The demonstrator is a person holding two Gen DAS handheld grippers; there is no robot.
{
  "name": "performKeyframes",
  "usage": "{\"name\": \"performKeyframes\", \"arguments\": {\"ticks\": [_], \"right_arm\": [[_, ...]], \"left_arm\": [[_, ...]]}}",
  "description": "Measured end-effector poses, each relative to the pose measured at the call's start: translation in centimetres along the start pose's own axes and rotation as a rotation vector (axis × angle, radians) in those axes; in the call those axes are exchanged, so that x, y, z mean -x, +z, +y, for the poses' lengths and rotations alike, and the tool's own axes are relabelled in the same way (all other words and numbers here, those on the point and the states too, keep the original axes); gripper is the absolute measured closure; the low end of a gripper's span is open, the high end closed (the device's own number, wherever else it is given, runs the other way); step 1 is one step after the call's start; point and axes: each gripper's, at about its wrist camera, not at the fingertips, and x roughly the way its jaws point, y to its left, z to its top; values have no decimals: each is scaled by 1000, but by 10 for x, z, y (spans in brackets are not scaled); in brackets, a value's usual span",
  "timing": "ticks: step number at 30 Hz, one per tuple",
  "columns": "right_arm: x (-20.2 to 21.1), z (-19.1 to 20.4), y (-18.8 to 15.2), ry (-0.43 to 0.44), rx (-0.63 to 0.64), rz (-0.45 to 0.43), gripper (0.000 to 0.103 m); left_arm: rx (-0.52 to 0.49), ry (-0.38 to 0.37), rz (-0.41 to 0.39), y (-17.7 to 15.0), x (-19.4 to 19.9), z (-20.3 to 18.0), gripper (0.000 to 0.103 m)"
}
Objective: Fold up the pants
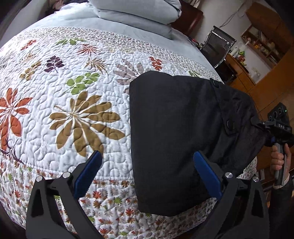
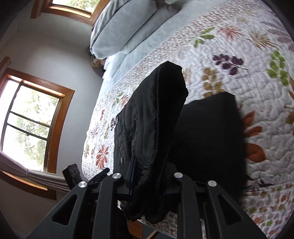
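While the black pants lie partly folded on the floral quilt near the bed's edge, right gripper is clamped on a bunched end, lifting it off the bed. Left gripper jaws wide apart, nothing btwn them, one finger over the fabric; contact probably none, hard to tell.

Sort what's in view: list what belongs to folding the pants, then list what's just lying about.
Belongs to the job:
- black pants, partly folded on the quilt
- right gripper, clamped on the pants' bunched end
- left gripper, open, holding nothing
- floral quilt, the folding surface

Just lying about:
- folded grey duvet
- office chair
- wooden shelves
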Motion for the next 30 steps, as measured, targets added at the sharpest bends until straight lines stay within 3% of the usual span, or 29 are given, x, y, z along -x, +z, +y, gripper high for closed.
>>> {"name": "performKeyframes", "arguments": {"ticks": [15, 20, 30], "right_arm": [[-11, -68, 0, 39, -109, 8, 81], [-16, -90, -6, 69, -154, 16, 73], [-8, -108, -19, 92, -162, 11, 66]], "left_arm": [[-43, 40, 40, -4, -20, -11, 4], [-40, 40, 54, -6, -25, -9, 4], [-38, 42, 60, -9, -24, -5, 4]]}}
